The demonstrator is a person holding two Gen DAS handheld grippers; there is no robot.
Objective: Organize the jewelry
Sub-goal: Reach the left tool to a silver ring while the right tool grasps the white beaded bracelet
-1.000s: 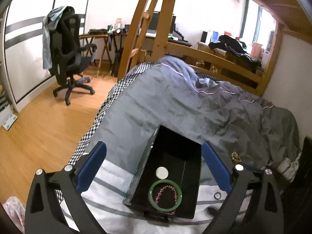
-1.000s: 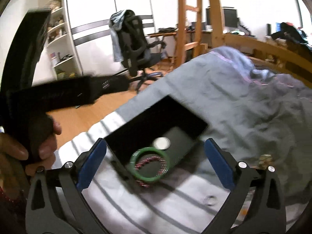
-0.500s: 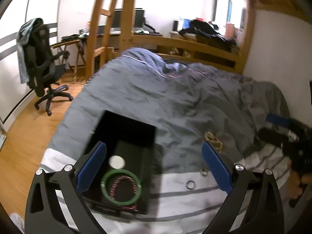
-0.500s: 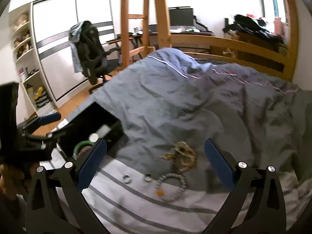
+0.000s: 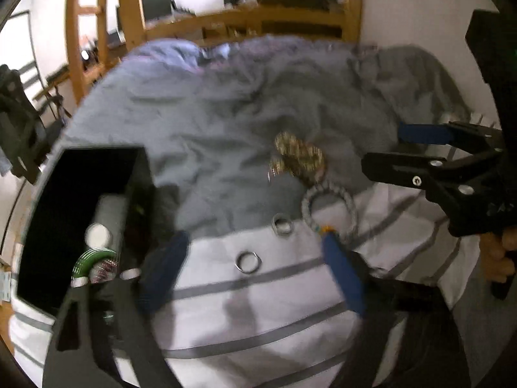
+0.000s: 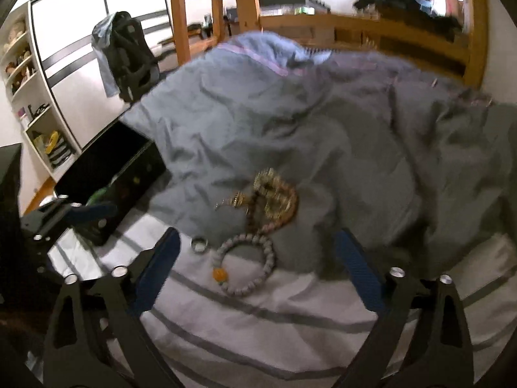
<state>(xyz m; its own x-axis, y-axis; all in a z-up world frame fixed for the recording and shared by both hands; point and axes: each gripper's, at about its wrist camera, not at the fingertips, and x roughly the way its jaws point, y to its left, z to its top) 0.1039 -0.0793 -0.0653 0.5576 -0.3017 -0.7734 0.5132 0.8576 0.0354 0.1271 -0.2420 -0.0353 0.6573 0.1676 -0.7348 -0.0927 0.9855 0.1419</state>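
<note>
Loose jewelry lies on a bed: a thin silver ring (image 5: 237,262), a wide silver ring (image 5: 275,224) (image 6: 193,245), a grey bead bracelet (image 5: 353,207) (image 6: 269,258) with an orange bead, and a gold chain pile (image 5: 299,158) (image 6: 274,197). My left gripper (image 5: 253,271) hangs over the thin ring with its jaws closing, and the ring lies between the pads untouched. My right gripper (image 6: 258,271) (image 5: 387,152) is above the bead bracelet, its jaws also closing on nothing. The black box (image 5: 80,174) (image 6: 106,161) at the left holds a green bangle (image 5: 87,257).
A rumpled grey duvet (image 6: 323,113) covers the bed beyond the white striped sheet (image 5: 258,323). The wooden bed frame (image 6: 404,32) runs behind, with an office chair (image 6: 129,55) and shelves at the far left. A hand (image 5: 497,258) holds the right gripper's handle.
Both grippers have swung away from the black box to the loose jewelry on the right and dropped lower. Their jaws stand narrower than before.
</note>
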